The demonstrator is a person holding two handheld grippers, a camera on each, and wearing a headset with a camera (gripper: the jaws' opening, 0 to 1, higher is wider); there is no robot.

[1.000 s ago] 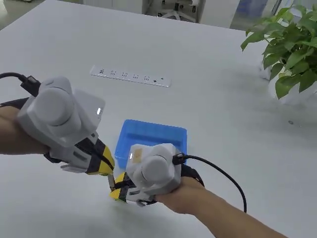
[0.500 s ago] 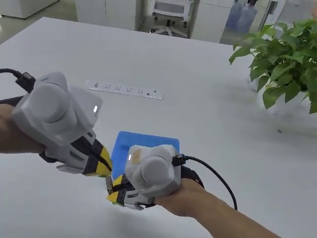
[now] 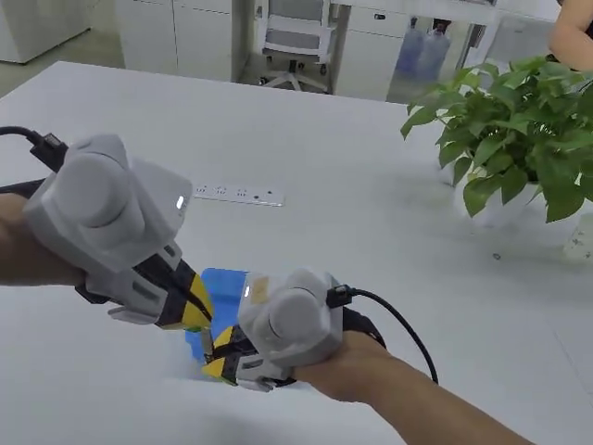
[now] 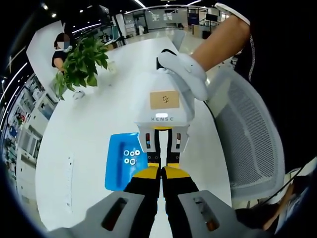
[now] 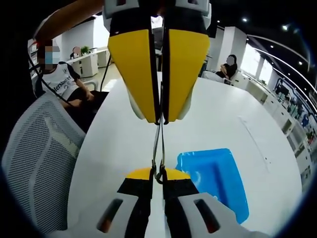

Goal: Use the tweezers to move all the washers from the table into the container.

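Surroundings: white worktop (image 3: 389, 241). A power strip (image 3: 236, 194) lies flat beyond the left tongs (image 4: 161, 171), well apart from them. A potted plant (image 3: 519, 130) stands far off to the right of both tongs. In the left gripper view a mesh chair (image 4: 247, 144) sits off the worktop's edge, behind the right tongs (image 5: 157, 177).

In the way: in the head view the two tongs' bodies cover the near part of the container (image 4: 121, 161).

Container: blue, shallow, rectangular, lying just beside the meeting tips of both tongs. Washers (image 4: 132, 156): small pale rings, five as far as I can count, clustered on its floor at the end nearer the tips.

Tweezers (image 5: 158, 144): thin bare metal, two arms lying close together, spanning the short gap from one pair of tips to the other.

Left tongs: jaws pressed together, and the tweezers come straight out from between their yellow tips. Right tongs: jaws pressed together too, pinching the tweezers' other end. The two sit nose to nose, near but apart. I cannot tell whether either touches the worktop.
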